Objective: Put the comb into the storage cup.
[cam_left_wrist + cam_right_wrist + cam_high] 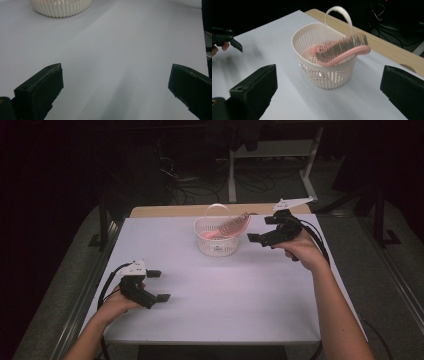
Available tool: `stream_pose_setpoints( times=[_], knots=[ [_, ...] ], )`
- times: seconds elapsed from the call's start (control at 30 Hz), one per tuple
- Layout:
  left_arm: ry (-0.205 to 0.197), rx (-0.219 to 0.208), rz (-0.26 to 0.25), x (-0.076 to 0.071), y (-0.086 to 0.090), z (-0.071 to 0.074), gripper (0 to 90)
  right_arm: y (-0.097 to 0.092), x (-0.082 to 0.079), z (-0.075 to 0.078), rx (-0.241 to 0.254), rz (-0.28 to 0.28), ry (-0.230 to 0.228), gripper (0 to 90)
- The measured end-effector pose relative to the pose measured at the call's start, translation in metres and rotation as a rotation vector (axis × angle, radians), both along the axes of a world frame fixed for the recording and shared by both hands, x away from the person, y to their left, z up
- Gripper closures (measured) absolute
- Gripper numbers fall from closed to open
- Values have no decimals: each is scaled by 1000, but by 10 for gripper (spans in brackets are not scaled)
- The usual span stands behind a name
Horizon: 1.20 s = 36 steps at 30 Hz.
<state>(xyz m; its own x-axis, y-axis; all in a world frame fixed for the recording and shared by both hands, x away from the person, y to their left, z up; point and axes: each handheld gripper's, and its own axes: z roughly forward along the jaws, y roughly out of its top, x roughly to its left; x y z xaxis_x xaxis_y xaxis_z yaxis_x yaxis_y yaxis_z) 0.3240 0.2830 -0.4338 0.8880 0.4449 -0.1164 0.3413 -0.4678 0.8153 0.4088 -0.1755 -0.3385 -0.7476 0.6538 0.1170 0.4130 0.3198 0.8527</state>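
Mostly bare, the white rectangular tabletop (pixel 225 290) leaves wide open room between both grippers and its near edge. Toward the far edge stands a white slotted plastic basket (pixel 216 240) with a pink hairbrush (pixel 231 226) leaning over its rim. The left gripper (pixel 159 285) and right gripper (pixel 262 228) are spread wide, empty. The right gripper view shows the brush's bristles (pixel 342 46); the left gripper view shows the basket's base.

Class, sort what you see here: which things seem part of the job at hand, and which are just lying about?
Likely part of the job:
- white slotted plastic basket with hoop handle
- pink hairbrush resting in it, head over the rim
- left gripper and right gripper, jaws open

Just lying about:
- cables on the floor
- white metal frame legs
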Motion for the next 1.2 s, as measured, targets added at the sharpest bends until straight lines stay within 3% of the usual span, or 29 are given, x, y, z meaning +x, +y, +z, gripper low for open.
stream_pose_setpoints(
  times=[0.17,0.57,0.97,1.2],
  knots=[
    [-4,-3,9,1,2,1,0,2,-9,-12,-27,-12,9,0],
    [-2,-8,26,1,0,1,0,1,-39,-36,-18,-45,-17,0],
    [-3,3,23,-2,-1,1,0,3,-67,-61,-16,-56,-7,0],
    [-11,-12,37,-2,1,4,0,-1,-88,-81,-32,-69,4,0]
  ],
)
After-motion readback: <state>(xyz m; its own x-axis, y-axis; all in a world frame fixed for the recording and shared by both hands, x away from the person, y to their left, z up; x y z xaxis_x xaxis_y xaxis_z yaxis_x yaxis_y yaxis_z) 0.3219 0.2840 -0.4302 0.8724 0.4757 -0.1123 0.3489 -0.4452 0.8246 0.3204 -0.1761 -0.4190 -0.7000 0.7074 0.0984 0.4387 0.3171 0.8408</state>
